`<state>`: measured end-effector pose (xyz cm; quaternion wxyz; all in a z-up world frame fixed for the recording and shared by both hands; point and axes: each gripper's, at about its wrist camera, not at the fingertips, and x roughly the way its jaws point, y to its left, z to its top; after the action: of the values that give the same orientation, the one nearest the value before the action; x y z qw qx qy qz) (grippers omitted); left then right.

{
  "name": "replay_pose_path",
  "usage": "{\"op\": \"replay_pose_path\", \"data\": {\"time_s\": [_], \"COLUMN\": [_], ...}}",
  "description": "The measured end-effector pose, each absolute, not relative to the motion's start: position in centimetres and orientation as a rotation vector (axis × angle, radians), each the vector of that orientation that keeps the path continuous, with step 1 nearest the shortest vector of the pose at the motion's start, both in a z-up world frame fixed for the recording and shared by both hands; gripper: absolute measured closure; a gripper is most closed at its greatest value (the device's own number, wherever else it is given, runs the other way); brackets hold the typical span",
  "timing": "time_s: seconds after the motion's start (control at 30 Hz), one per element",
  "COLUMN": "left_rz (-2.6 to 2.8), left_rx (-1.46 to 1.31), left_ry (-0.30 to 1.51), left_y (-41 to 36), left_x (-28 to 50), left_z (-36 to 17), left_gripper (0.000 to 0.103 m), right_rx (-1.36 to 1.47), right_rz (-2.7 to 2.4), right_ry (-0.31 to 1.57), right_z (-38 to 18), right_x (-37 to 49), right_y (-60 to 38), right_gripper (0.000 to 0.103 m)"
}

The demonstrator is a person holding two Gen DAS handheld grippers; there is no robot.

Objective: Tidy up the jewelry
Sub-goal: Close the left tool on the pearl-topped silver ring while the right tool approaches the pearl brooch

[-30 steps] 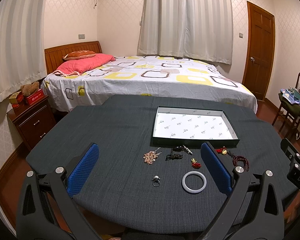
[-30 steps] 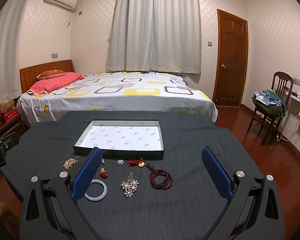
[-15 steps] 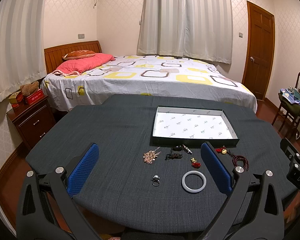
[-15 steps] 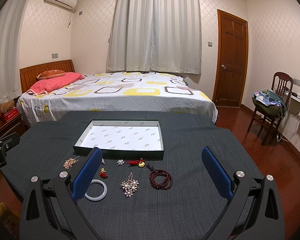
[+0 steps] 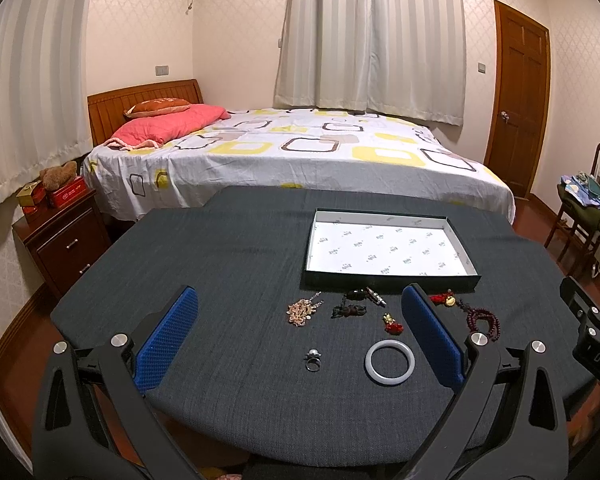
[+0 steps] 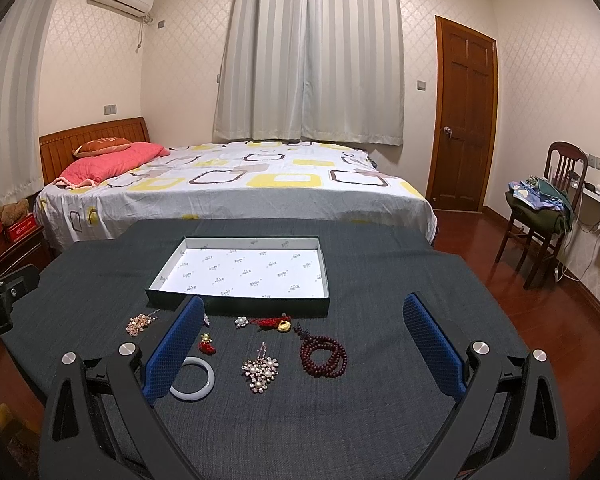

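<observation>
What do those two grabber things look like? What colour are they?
Both look alike. The left gripper and the right gripper have black frames shaped like forks, with round silver bolts on top. Each has two flat fingers covered in bumpy blue pads. The side of the right one carries white letters, partly cut off. No hands, sleeves or cables show.

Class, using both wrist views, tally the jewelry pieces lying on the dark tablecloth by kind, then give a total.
White bangle: 1
Ring: 1
Dark red bead strand: 1
Red-and-gold charms: 2
Pearl flower pieces: 2
Rose-gold cluster: 1
Black cord piece: 1
Total: 9
</observation>
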<state>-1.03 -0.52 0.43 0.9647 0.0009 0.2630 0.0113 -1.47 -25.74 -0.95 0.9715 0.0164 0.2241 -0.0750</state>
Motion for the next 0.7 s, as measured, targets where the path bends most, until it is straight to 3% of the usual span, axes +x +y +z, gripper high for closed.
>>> {"op": "replay_pose_path", "data": {"time_s": [0.27, 0.57, 0.7], "left_rz": [0.0, 0.013, -0.005], "left_rx": [-0.034, -0.052, -0.069], "left_ry": [0.617, 0.783, 0.856], "left_y": [0.6, 2.5, 2.5], "left_x": [1.3, 5.5, 7.0], "left_z": [-2.6, -10.5, -13.5], "left_gripper": [0.004, 0.005, 0.019], "right_rx": [0.048, 0.073, 0.07], "right_rz": [-0.153, -0.161, -0.158], "right_ry": [0.48, 0.617, 0.671], "right_z": [-4.2, -11.3, -13.3], "right_x": [0.0, 2.8, 3.8], "right_y": [-26.5, -27.6, -27.6], "right_gripper": [0.006, 0.006, 0.006]}}
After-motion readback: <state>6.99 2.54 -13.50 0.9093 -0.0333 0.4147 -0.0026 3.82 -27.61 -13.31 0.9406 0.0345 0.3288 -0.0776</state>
